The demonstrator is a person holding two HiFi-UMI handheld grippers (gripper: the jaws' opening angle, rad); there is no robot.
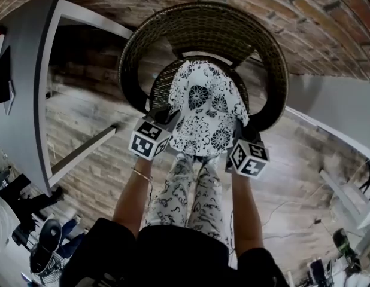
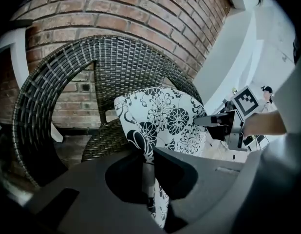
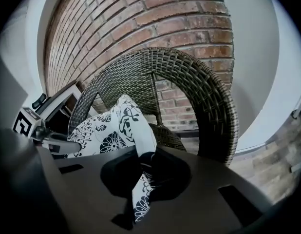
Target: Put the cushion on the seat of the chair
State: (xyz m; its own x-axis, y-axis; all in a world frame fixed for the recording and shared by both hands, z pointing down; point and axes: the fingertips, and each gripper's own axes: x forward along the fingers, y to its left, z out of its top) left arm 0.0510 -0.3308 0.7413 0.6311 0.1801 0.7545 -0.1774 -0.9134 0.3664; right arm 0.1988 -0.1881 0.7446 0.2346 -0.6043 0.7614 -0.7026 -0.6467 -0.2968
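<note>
A white cushion (image 1: 204,109) with black flower print hangs over the round seat of a dark wicker chair (image 1: 173,34). My left gripper (image 1: 166,119) is shut on the cushion's left near edge, and my right gripper (image 1: 237,130) is shut on its right near edge. In the left gripper view the cushion (image 2: 165,118) runs from between the jaws toward the chair back (image 2: 67,77), with the right gripper (image 2: 223,123) at its far side. The right gripper view shows the cushion (image 3: 119,128) pinched between the jaws in front of the chair (image 3: 209,91).
A brick wall (image 1: 305,17) stands behind the chair. A grey table frame (image 1: 44,100) is at the left and a pale surface (image 1: 334,106) at the right. The person's patterned trousers (image 1: 191,196) are just below the cushion. The floor is wood plank.
</note>
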